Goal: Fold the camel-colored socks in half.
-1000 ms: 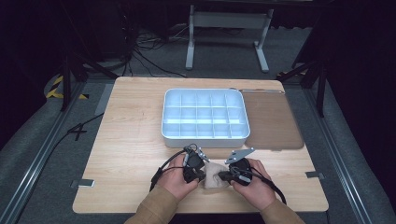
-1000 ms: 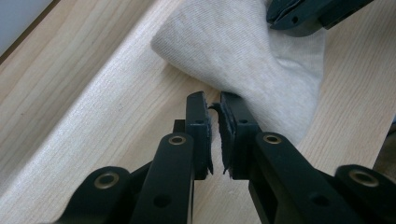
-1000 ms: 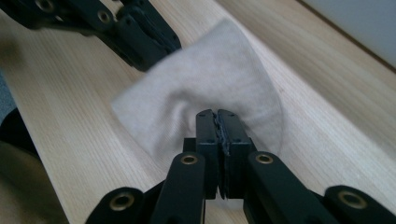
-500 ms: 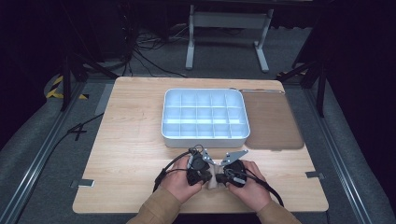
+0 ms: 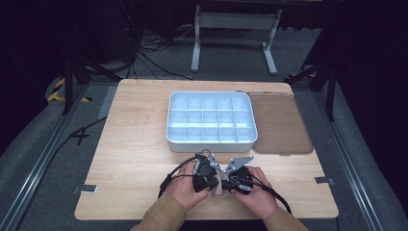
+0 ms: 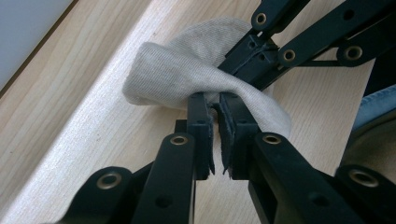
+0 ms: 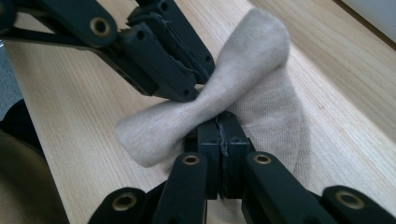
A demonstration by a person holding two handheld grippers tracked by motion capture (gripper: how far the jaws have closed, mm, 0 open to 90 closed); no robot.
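A small beige sock (image 6: 187,77) is held between the two grippers at the lower centre of the high view, just above the near edge of the wooden table (image 5: 134,159). In the left gripper view, the left gripper (image 6: 215,112) is seen with its jaws drawn nearly together on a fold of the fabric at mid-frame, a thin slit remaining between the pads lower down. In the right gripper view, the right gripper (image 7: 222,133) is clamped tight on the sock's narrowed middle, the cloth being bunched into a waist there and fanning out to the upper right and the lower left of the frame. The two sets of jaws are placed very close to each other, almost touching across the cloth.

Several failures are judged possible. Only a thin pinch of knit is taken by the left jaws, so the fold could be pulled out if the grippers are drawn apart too fast. Since both grips sit near the same point, the free ends are left uncontrolled and could be dragged on the table or folded askew. A collision between the jaws is also risked by the tight spacing. The white compartment tray (image 5: 178,134) and the brown mat (image 5: 284,125), in the upper middle of the high view, lie well apart from the sock.
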